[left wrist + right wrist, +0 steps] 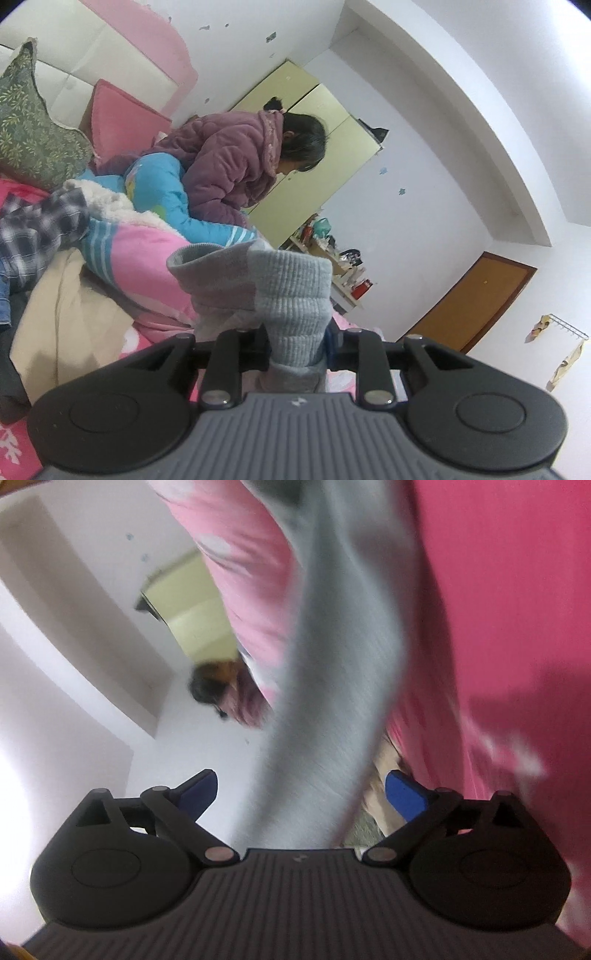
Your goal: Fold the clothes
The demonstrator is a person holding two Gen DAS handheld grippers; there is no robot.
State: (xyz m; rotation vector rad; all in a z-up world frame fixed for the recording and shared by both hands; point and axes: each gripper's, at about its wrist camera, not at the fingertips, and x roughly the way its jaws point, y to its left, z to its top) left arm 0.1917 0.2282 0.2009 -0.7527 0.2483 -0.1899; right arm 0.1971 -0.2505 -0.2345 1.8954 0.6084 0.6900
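A grey garment with a ribbed knit cuff [291, 295] stands up from my left gripper [295, 350], which is shut on it just below the ribbing. The right wrist view is blurred. There the same grey cloth [332, 709] hangs as a long band between the blue pads [404, 794] of my right gripper [301, 794], which is open and not clamping it. Behind the cloth lies pink bedding [498, 627].
A heap of clothes covers the bed: a plaid shirt [40, 225], a blue jacket [162, 195], a pink striped piece [136, 258], beige fabric [70, 325]. A person in a purple padded coat [236, 162] bends over the heap. A brown door [469, 306] stands at right.
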